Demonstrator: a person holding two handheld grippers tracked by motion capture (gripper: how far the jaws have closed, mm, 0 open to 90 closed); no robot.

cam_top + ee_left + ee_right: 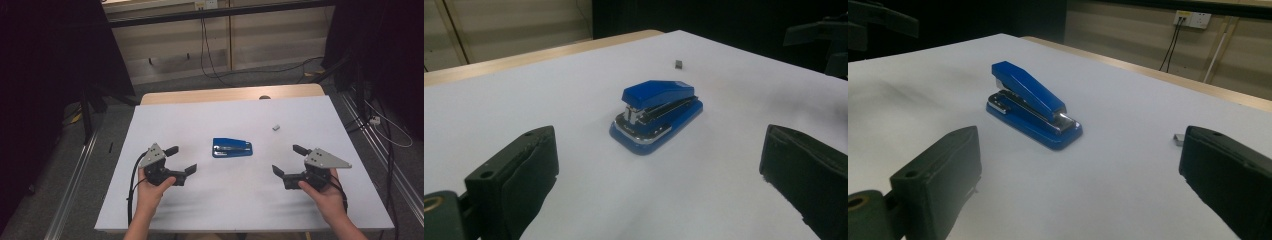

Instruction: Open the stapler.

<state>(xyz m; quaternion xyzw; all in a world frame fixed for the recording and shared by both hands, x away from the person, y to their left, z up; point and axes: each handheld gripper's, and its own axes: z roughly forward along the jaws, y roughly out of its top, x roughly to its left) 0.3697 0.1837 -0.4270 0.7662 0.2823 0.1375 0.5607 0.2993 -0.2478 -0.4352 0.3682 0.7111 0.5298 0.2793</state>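
A blue stapler [232, 148] lies flat in the middle of the white table [210, 200], its metal parts facing up. My left gripper [181, 160] is to its left, held by a hand, jaws wide apart with nothing between them. My right gripper [289, 161] is to its right, also open and empty. The stapler [656, 113] sits ahead of the left gripper [659, 175] in the left gripper view. It appears again as the stapler [1032, 104] beyond the right gripper [1080, 175] in the right gripper view. Both grippers are apart from it.
A small grey block [276, 127] of staples lies on the table behind and right of the stapler, visible too as the block [679, 63] and the block [1178, 139]. A wooden table edge [200, 95] runs along the back. Cables hang on the far wall.
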